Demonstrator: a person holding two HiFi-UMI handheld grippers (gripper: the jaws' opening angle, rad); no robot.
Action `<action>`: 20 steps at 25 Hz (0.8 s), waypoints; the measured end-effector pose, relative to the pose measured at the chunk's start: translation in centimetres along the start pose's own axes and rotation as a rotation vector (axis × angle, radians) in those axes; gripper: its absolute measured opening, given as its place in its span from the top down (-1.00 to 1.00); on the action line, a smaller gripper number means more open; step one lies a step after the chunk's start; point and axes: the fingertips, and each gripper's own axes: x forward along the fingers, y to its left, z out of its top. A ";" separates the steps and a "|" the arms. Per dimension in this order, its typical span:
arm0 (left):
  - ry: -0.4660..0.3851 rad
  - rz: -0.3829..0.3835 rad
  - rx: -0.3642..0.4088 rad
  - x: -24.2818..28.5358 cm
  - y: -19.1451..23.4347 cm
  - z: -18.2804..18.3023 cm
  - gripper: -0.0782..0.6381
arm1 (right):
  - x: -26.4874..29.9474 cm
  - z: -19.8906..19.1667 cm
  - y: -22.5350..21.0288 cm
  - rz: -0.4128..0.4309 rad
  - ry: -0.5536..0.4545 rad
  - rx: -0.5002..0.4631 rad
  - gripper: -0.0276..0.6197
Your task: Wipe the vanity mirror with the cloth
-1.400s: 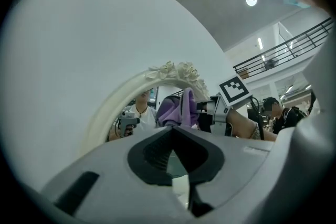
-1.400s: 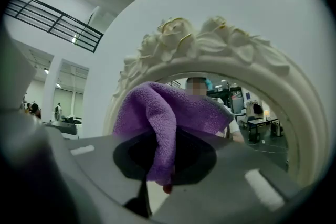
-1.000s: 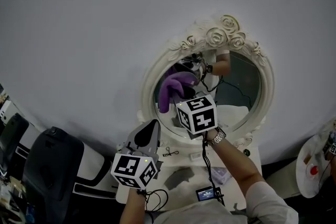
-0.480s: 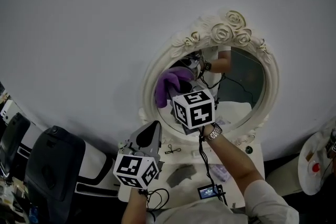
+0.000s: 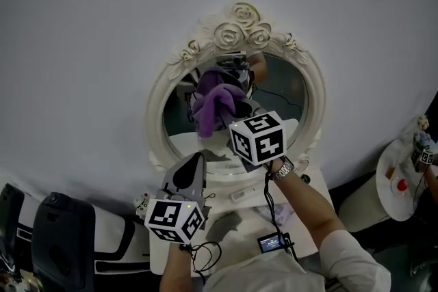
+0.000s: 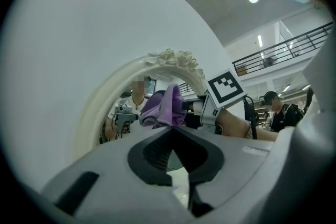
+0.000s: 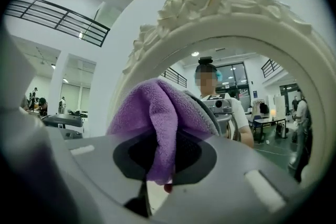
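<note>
In the head view the vanity mirror (image 5: 161,100), an oval glass in a white frame crowned with roses, stands against the pale wall at the back of a white table (image 5: 236,226). The purple cloth (image 5: 213,106) sits at the upper left part of the mirror's glass, where it meets its own reflection. The right gripper (image 5: 230,114) reaches up to the mirror from below with the cloth bunched at its tip. The left gripper (image 5: 194,165) hangs lower, in front of the mirror's bottom left rim and apart from the glass. A small lit screen (image 5: 273,243) lies on the table below the mirror. Well to the mirror's right, a round white stand (image 5: 389,196) carries a few items too small to tell. In the left gripper view the left gripper (image 6: 170,131) has its jaws pressed together with nothing between them; beyond it the cloth (image 6: 167,106) shows before the mirror (image 6: 102,107). In the right gripper view the right gripper (image 7: 161,150) is clamped on the cloth (image 7: 152,107), which rises out of its jaws towards the lower left of the mirror (image 7: 210,5).
</note>
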 end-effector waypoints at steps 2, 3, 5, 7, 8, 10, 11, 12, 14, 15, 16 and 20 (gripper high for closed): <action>0.003 -0.035 -0.002 1.2 -1.1 -0.2 0.78 | -1.4 -0.2 -2.3 -0.040 0.006 0.003 0.74; 0.004 -0.054 -0.002 1.7 -1.7 -0.3 0.78 | -2.1 -0.3 -3.4 -0.060 0.008 0.009 0.74; 0.005 -0.090 -0.002 2.7 -2.9 -0.4 0.78 | -3.4 -0.4 -5.5 -0.095 0.009 0.026 0.74; 0.008 -0.120 -0.002 3.5 -4.1 -0.6 0.78 | -4.7 -0.6 -7.5 -0.128 0.012 0.036 0.74; 0.011 -0.132 -0.002 3.8 -4.6 -0.7 0.78 | -5.4 -0.7 -8.5 -0.147 0.013 0.040 0.73; 0.018 -0.147 -0.004 4.3 -5.3 -1.0 0.78 | -6.7 -0.9 -10.5 -0.189 0.010 0.055 0.73; 0.021 -0.151 -0.005 4.5 -5.5 -1.1 0.78 | -7.4 -0.9 -11.5 -0.209 0.007 0.066 0.73; 0.024 -0.154 -0.007 4.7 -5.6 -1.2 0.78 | -7.9 -1.0 -12.5 -0.227 0.003 0.077 0.73; 0.024 -0.160 -0.012 5.1 -6.0 -1.2 0.78 | -8.9 -1.2 -14.1 -0.257 -0.001 0.095 0.73; 0.024 -0.165 -0.013 5.2 -6.3 -1.2 0.78 | -9.3 -1.4 -14.7 -0.271 0.000 0.099 0.73; 0.025 -0.171 -0.012 5.4 -6.6 -1.2 0.78 | -9.7 -1.5 -15.2 -0.284 0.001 0.099 0.72; 0.033 -0.191 -0.002 5.5 -7.7 -1.5 0.78 | -10.7 -2.0 -16.9 -0.334 0.007 0.101 0.71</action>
